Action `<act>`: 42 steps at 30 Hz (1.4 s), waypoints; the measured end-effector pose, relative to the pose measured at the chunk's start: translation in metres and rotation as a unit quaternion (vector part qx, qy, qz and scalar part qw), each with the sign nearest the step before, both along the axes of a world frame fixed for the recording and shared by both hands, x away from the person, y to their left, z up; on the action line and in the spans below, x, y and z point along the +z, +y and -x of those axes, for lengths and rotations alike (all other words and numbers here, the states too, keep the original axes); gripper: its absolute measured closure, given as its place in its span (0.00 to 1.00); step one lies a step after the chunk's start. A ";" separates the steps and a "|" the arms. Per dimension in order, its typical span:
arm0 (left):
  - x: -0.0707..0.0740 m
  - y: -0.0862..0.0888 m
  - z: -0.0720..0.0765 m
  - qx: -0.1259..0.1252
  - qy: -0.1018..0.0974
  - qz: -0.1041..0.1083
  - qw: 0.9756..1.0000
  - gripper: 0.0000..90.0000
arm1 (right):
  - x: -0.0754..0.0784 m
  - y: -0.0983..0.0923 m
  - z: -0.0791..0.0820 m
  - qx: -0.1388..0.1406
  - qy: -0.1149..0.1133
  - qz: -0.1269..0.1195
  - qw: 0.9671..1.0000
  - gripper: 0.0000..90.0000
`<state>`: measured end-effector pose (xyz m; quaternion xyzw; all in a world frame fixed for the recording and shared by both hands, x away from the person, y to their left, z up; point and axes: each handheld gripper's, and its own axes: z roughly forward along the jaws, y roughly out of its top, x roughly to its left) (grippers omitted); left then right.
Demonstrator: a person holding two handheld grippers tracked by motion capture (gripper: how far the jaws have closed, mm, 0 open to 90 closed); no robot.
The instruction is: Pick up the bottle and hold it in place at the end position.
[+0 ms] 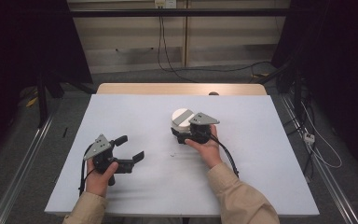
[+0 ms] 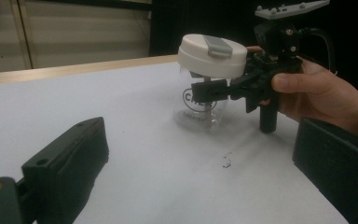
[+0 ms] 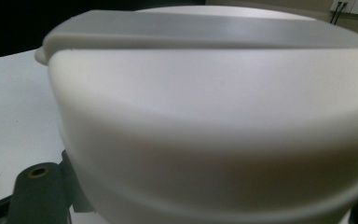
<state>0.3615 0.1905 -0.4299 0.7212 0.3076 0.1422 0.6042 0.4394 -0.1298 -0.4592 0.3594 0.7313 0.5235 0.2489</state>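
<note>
A clear plastic jar [image 1: 182, 125] with a wide white lid [image 2: 213, 55] stood upright on the white table [image 1: 261, 186], a little beyond the middle and nearer to the far edge than to the near one. A grey strip [image 2: 218, 45] ran across the top of the lid. Dark printed letters showed on the clear wall of the jar, but they were too blurred to read.

The right gripper [image 1: 186, 135] was at the near side of the jar, held level by the person's right hand [image 1: 208, 147]. In the left gripper view its black jaws were clenched on the clear body just under the lid, so the jar was grasped. In the right gripper view the lid [image 3: 205, 116] stood very close in front of the camera, and the table showed at the left of it.

The left gripper [image 1: 131, 150] was well apart from the jar, over the near left part of the table, in the person's left hand [image 1: 100, 175]. Its two jaws stood wide apart and released, with nothing between them; they pointed toward the jar. A few small dark specks [image 2: 225, 161], perhaps crumbs, lay on the table between the two grippers. Both sleeves [image 1: 242, 200] were beige and came in over the near edge.
</note>
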 end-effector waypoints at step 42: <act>0.016 -0.061 -0.040 -0.021 0.014 -0.002 1.000 0.08 | -0.001 0.000 0.000 0.001 0.003 -0.001 1.000 0.20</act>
